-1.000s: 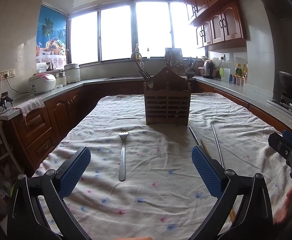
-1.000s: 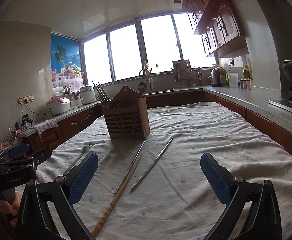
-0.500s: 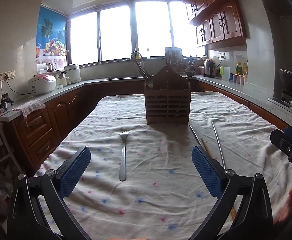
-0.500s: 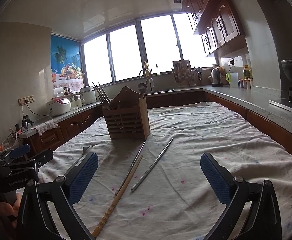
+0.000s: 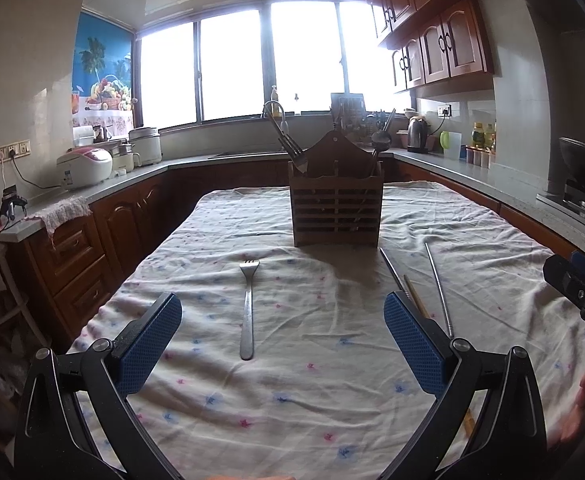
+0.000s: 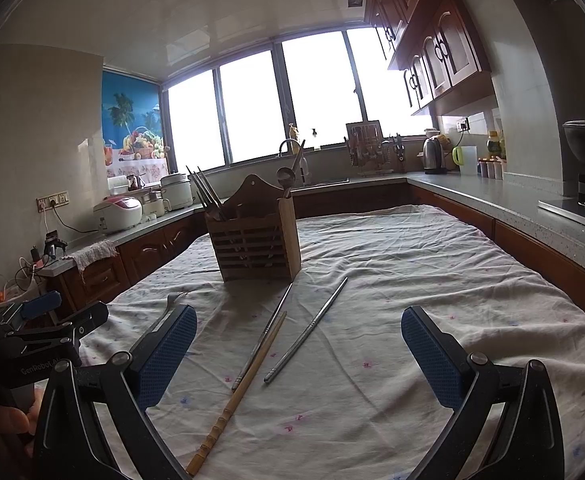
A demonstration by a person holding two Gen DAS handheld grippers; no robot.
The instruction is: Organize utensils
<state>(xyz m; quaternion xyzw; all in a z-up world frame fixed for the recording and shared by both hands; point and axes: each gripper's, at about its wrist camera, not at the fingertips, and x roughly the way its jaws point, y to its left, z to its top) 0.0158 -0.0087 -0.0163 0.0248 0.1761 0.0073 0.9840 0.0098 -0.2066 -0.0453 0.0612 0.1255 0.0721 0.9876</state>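
Four loose utensils are lying on the cloth-covered table [image 5: 316,376] in front of the wooden caddy [image 5: 336,208]: a fork [image 5: 247,312] on the left side, and two steel chopsticks [image 6: 306,330] plus one bamboo chopstick [image 6: 238,390] on the right. Almost nothing is changing from a second ago, only a slight drift of both views. Left gripper [image 5: 282,340] is hovering with jaws spread wide, empty, the fork lying between its pads and ahead of them. Right gripper [image 6: 298,352] is hanging wide apart too, empty, above the chopsticks. Caddy is already holding some chopsticks and a ladle. No pickup is starting yet; probably the approach is just beginning.
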